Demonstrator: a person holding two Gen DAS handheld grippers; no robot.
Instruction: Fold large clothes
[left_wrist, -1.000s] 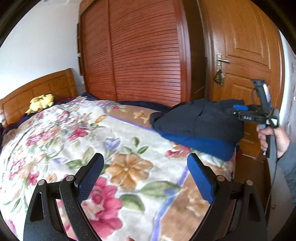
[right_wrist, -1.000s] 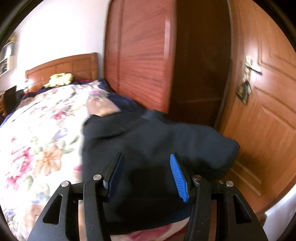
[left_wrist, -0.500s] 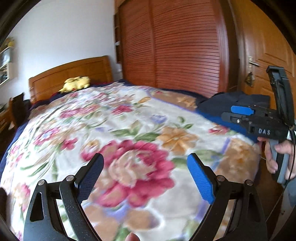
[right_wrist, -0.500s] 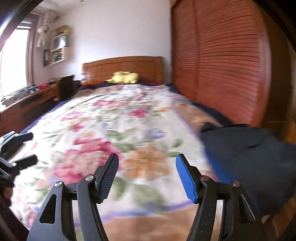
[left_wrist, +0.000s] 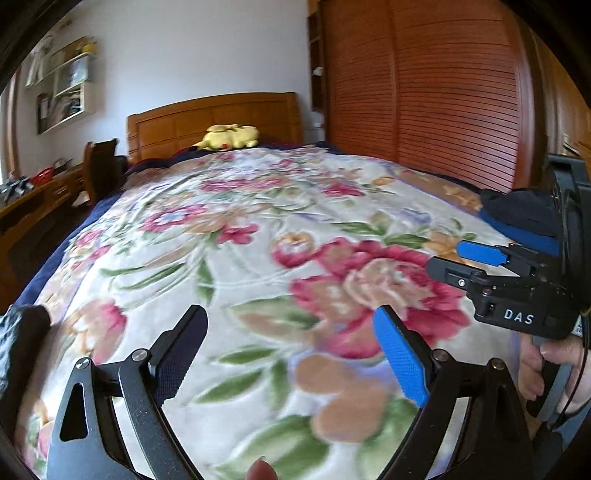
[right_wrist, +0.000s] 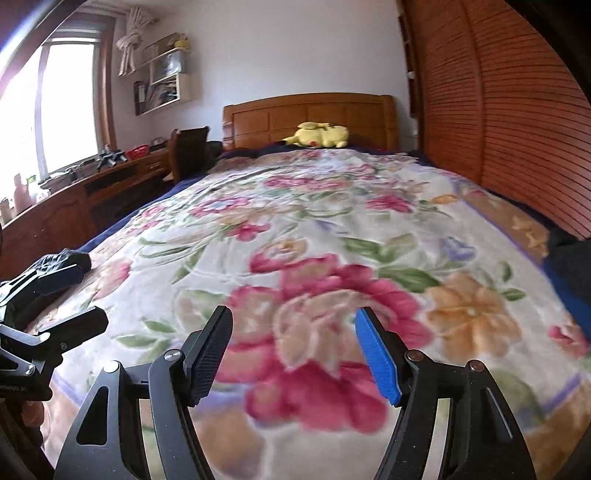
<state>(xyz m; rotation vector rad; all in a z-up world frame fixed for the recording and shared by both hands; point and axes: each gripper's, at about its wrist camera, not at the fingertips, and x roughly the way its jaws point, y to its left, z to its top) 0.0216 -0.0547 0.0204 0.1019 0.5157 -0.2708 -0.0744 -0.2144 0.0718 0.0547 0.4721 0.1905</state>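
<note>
A folded dark navy garment lies at the right edge of the floral blanket. A second, crumpled dark garment sits at the bed's left edge. My left gripper hangs open over the blanket with nothing between its fingers. My right gripper is beside it to the right, held by a hand. Its jaws are opening, and only blanket shows between them.
A wooden headboard and a yellow plush toy are at the far end of the bed. Slatted wardrobe doors run along the right. A desk and chair stand left, under a window.
Both views have swung left, away from the folded garment at the door-side corner, and now face along the bed. The right gripper's jaws have widened. The crumpled garment has come into view at the left.
</note>
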